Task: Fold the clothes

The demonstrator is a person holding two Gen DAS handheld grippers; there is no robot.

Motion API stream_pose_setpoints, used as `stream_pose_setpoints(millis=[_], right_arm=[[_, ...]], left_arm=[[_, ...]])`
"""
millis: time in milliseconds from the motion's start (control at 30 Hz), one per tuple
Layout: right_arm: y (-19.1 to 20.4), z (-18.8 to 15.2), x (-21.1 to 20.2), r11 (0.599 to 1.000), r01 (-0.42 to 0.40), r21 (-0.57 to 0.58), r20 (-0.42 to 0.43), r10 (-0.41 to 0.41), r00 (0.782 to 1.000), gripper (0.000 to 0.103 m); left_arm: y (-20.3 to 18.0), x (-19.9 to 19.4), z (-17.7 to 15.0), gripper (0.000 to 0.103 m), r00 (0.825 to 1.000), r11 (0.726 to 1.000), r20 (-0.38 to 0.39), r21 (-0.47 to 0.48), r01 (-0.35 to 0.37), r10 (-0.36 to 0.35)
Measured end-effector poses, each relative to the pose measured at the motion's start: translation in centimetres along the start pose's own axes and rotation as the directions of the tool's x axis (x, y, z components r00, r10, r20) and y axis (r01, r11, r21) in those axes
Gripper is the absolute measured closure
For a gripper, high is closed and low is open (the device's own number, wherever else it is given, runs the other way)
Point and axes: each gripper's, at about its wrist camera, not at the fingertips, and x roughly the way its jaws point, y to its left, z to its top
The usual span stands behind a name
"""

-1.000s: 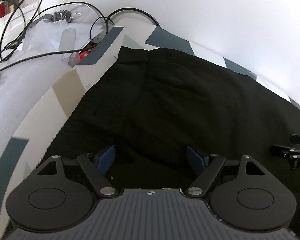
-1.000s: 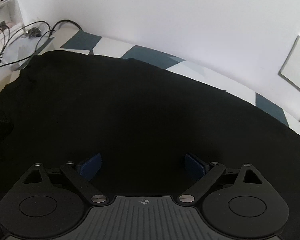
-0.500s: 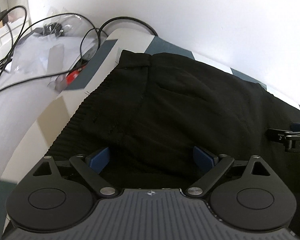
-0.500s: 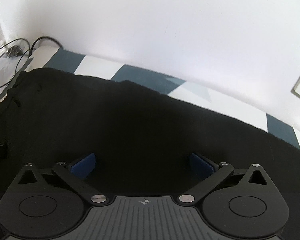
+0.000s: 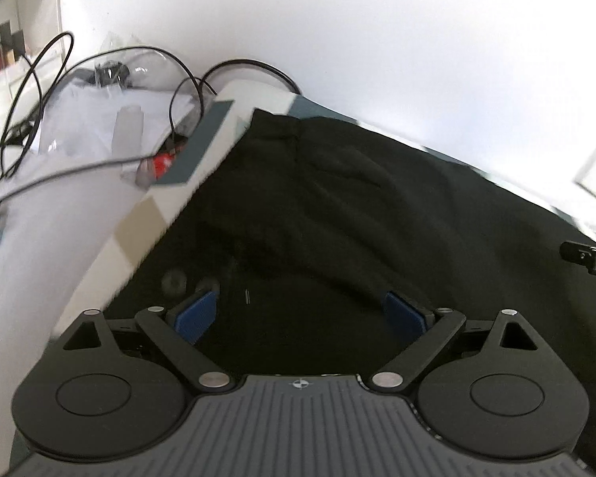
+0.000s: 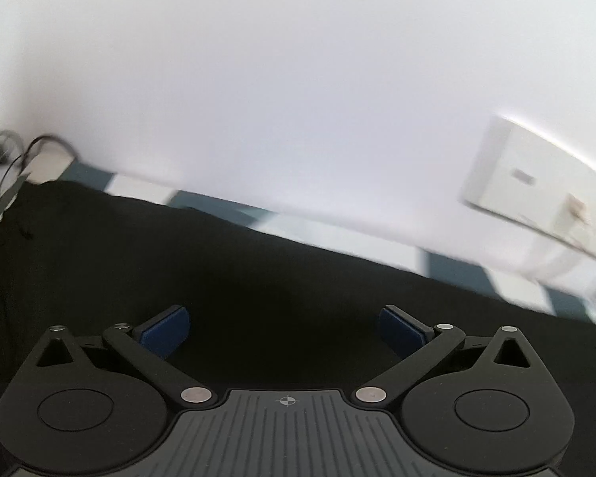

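Observation:
A black garment [image 5: 369,214] lies spread on a table with a white, grey-blue and beige patterned cover [image 5: 202,147]. Its ribbed hem runs along the table's left edge. My left gripper [image 5: 300,314] is open and empty, low over the garment's near left part. My right gripper [image 6: 284,328] is open and empty over the garment [image 6: 258,278] further right; its tip also shows at the right edge of the left wrist view [image 5: 590,256].
A white wall [image 6: 298,99] stands close behind the table, with a white socket plate [image 6: 544,183] at the right. Left of the table lie black cables [image 5: 39,79], clear plastic wrapping [image 5: 99,119] and a small red item [image 5: 163,163].
Both grippers have moved forward toward the wall and tilted up. The garment's far edge looks nearer in both views. Both jaws stay open and the garment has not moved.

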Motion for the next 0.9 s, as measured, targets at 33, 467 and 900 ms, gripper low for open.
stream_pose_setpoints(millis=[33, 467, 900], right_arm=[[-1.1, -0.6, -1.2, 0.999, 0.009, 0.046, -0.016, -0.008, 1.0, 0.001], [-7.6, -12.7, -14.1, 0.98, 0.1, 0.173, -0.173, -0.07, 0.982, 0.001], [-7.7, -20.6, -20.2, 0.995, -0.037, -0.097, -0.111, 0.026, 0.993, 0.001]], left_arm=[[0.1, -1.0, -0.6, 0.009, 1.0, 1.0, -0.004, 0.005, 0.027, -0.027], [-2.0, -6.6, -10.9, 0.004, 0.987, 0.987, -0.094, 0.079, 0.138, -0.13], [-8.8, -9.5, -19.0, 0.002, 0.99, 0.977, -0.052, 0.175, -0.122, 0.133]])
